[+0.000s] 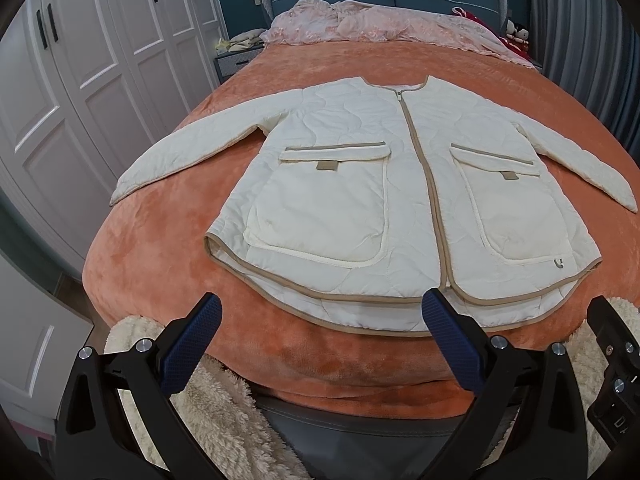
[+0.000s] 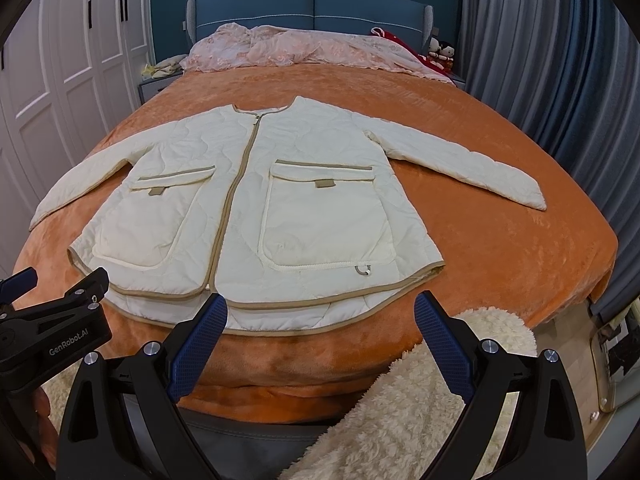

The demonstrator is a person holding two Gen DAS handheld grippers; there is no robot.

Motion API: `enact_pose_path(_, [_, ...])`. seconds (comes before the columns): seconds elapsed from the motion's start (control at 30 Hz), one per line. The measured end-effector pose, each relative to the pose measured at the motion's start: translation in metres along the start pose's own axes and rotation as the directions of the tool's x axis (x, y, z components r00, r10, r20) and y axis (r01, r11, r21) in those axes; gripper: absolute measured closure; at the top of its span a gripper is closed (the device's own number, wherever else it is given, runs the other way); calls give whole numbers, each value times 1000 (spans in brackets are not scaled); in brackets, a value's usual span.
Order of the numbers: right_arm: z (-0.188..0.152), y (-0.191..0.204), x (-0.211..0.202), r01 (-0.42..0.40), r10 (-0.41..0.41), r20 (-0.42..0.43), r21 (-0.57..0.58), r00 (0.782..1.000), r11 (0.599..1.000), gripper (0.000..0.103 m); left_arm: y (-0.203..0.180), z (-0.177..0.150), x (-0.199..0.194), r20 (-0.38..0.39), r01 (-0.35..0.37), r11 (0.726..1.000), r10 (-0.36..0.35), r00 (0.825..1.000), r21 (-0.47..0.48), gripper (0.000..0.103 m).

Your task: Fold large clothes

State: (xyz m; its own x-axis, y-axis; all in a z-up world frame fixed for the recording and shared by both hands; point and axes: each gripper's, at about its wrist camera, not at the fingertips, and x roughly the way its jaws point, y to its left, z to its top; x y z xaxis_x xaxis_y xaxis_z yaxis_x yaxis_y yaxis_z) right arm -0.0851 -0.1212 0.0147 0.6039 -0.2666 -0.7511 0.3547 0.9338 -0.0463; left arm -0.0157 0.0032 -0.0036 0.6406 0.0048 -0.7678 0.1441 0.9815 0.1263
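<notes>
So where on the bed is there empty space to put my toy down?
Bare orange blanket shows right of the jacket, below its sleeve. More lies between its collar and the pink bedding. The near edge is crowded by both open grippers.

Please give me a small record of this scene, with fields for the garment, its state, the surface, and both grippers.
garment: cream quilted jacket
state: spread flat, front up, zipped, sleeves out, unfolded
surface: orange blanket on bed
left gripper: open, above near bed edge, holding nothing
right gripper: open, holding nothing
far end: pink cover bunched below the blue headboard
</notes>
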Motion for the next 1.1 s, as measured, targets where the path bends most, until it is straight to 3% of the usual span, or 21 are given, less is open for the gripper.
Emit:
enact_pose_path(0.63, [20, -20, 53, -11, 14, -74, 38, 997, 999, 10, -4, 21, 41, -43, -38, 999, 39, 998, 19, 5])
enact_pose_path(0.83, [55, -92, 103, 10, 7, -93, 184, 996, 983, 10, -7, 45, 66, -49, -32, 999, 33, 998, 18, 5])
enact_pose_path(0.97, [85, -182, 144, -17, 43, -56, 391, 998, 920, 10, -3, 68, 86, -46, -45, 999, 44, 998, -13, 5])
enact_pose_path(1.1, [108, -265, 187, 19, 3, -39, 536, 999, 844, 10, -1, 94, 109, -45, -65, 997, 63, 997, -34, 5])
